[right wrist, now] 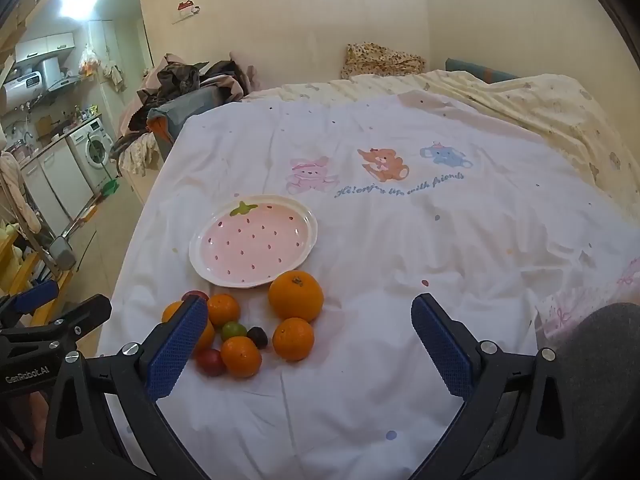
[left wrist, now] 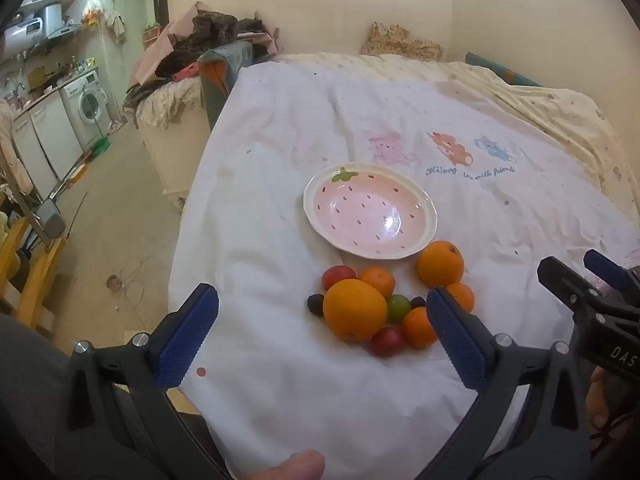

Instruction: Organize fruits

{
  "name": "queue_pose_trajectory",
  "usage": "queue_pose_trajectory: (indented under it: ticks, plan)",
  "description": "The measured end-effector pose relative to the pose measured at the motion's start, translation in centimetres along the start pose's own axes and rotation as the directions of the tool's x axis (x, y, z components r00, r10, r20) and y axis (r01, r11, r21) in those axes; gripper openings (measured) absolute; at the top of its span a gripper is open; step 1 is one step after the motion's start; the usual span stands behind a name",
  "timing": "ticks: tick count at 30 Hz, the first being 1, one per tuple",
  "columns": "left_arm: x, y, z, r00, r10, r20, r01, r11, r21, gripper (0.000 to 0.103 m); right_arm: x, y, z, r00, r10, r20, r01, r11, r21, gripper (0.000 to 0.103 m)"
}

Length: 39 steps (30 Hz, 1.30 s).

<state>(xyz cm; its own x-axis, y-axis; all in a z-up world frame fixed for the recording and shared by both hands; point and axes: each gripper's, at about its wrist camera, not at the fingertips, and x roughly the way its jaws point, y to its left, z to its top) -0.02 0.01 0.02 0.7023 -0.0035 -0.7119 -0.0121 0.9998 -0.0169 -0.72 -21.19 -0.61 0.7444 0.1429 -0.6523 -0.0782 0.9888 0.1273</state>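
A pink strawberry-pattern plate point(left wrist: 416, 248) point(right wrist: 200, 258) lies empty on the white bedsheet point(left wrist: 280, 184) point(right wrist: 400, 240). Just in front of it sits a cluster of fruit: a large orange point(left wrist: 355, 309), another large orange point(left wrist: 441, 263) point(right wrist: 295, 295), smaller tangerines point(left wrist: 377, 280) point(right wrist: 293, 338) point(right wrist: 241, 356), a green fruit point(left wrist: 398, 308) point(right wrist: 233, 330), red fruits point(left wrist: 338, 276) point(right wrist: 210, 361) and dark ones point(left wrist: 315, 304) point(right wrist: 258, 337). My left gripper point(left wrist: 322, 312) hovers open above the near side of the cluster. My right gripper point(right wrist: 310, 320) is open too, with its left finger point(right wrist: 176, 348) over the cluster's left side.
The bed's left edge point(left wrist: 180, 240) drops to a tiled floor point(left wrist: 112, 208). Kitchen units and a washing machine point(left wrist: 90, 104) stand at far left. Clothes are piled on a sofa point(left wrist: 208, 40) behind. A pillow point(left wrist: 400, 42) lies by the back wall.
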Motion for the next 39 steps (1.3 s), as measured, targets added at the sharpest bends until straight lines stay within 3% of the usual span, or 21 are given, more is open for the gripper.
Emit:
queue_pose_trajectory:
  ticks: [39]
  plan:
    - [-0.1, 0.14, 0.23, 1.0, -0.002, 0.002, 0.002, 1.0, -0.006, 0.102, 0.59, 0.1, -0.21, 1.0, 0.004, -0.022, -0.004, 1.0, -0.004, 0.103]
